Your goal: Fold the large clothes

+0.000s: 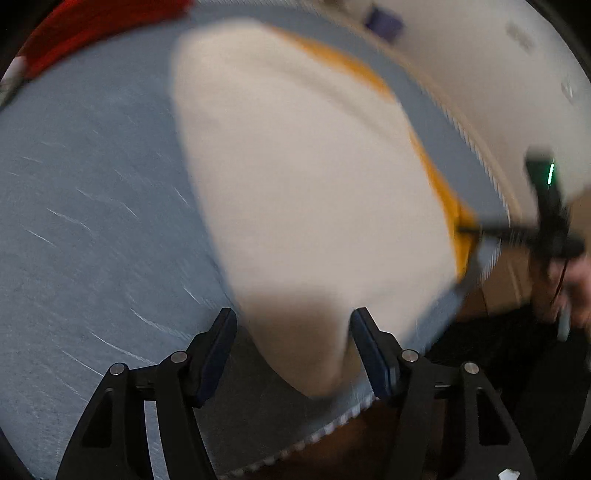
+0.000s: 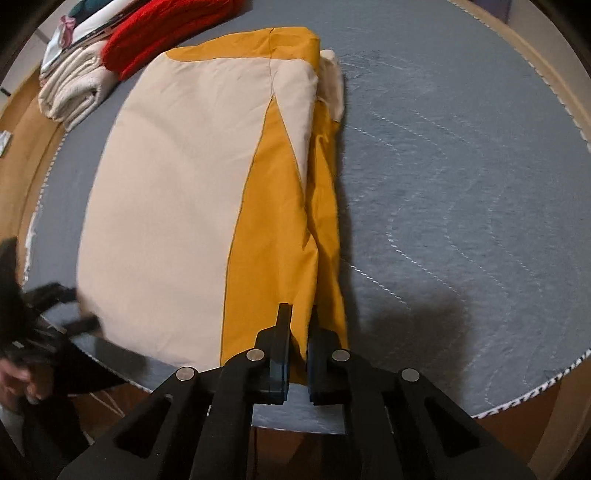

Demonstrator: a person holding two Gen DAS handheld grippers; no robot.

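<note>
A large cream and mustard-yellow garment (image 2: 192, 192) lies folded into a long rectangle on the grey mat (image 2: 461, 184). My right gripper (image 2: 297, 317) is shut on the garment's near yellow edge. In the left wrist view, which is motion-blurred, the garment (image 1: 303, 177) shows mostly cream with a yellow border. My left gripper (image 1: 293, 321) is open, its jaws standing either side of the garment's near cream corner, with nothing clamped. The right gripper (image 1: 469, 230) shows at the garment's far yellow corner. The left gripper shows blurred at the left edge of the right wrist view (image 2: 62, 306).
A red folded cloth (image 2: 162, 29) and a folded cream towel (image 2: 74, 92) sit at the mat's far left corner, with other folded items behind. The mat's stitched near edge (image 2: 517, 402) drops to a wooden table rim. A white wall (image 1: 480, 74) rises beyond.
</note>
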